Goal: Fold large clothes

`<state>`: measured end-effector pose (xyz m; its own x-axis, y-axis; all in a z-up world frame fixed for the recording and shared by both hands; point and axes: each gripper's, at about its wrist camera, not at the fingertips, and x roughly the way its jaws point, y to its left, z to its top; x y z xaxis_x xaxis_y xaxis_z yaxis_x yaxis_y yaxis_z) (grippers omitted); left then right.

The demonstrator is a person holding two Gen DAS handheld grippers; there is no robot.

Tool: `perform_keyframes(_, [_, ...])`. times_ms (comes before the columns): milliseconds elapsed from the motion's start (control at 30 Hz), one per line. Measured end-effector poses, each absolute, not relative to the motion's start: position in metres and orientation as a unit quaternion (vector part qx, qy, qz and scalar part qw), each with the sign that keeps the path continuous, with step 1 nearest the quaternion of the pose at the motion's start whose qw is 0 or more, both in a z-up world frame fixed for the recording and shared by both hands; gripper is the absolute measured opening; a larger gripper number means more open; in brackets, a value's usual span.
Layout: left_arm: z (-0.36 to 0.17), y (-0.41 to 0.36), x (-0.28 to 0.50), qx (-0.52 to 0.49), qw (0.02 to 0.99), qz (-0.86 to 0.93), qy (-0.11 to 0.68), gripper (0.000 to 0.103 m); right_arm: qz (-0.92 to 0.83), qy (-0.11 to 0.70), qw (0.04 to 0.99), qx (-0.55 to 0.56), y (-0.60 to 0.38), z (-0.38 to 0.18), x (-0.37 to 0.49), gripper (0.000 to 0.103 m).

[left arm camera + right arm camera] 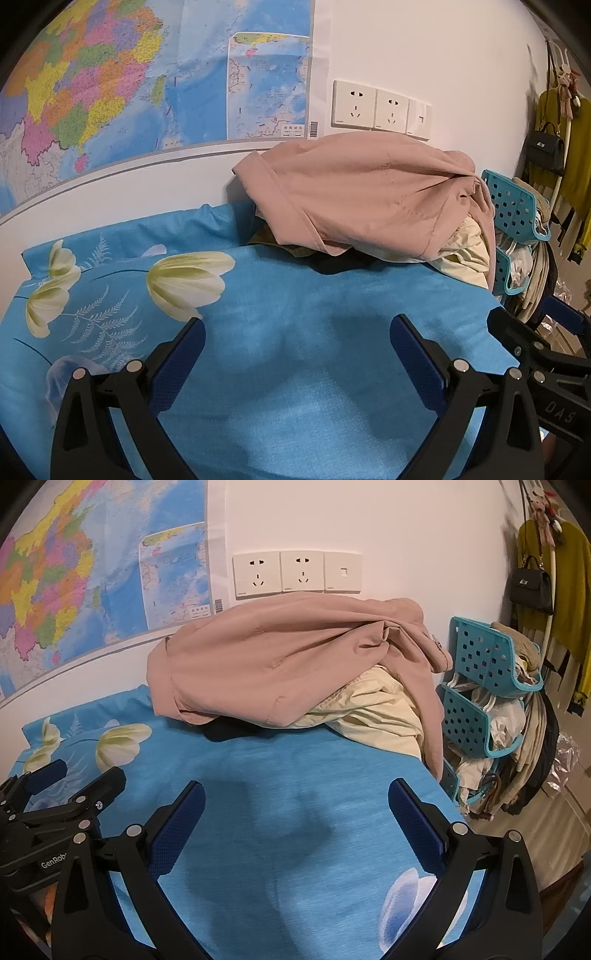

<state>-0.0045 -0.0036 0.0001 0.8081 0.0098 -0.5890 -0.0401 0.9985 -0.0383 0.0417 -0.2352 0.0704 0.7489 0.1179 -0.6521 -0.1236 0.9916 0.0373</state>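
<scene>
Well, both grippers, left [297, 330] & right [295, 795], gaping over blue floral sheet [295, 369] w/ pink garment [354, 192] by wall.

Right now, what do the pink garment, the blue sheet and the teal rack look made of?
Pink garment: soft matte woven cloth, probably cotton blend; it creases and shows stitched seams.
Blue sheet: thin printed fabric with visible weave and flower print.
Teal rack: rigid moulded plastic, smooth, with punched holes.
</scene>
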Motion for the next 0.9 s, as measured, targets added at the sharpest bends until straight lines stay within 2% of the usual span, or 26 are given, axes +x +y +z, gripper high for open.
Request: perform_keyframes(900, [0.0,-0.0042,-0.0045,-0.027,0.95,0.012,0.31,0.097,0.063,0.348,0.935,-0.015,-0.2357,0.0716,0.0453,0.098])
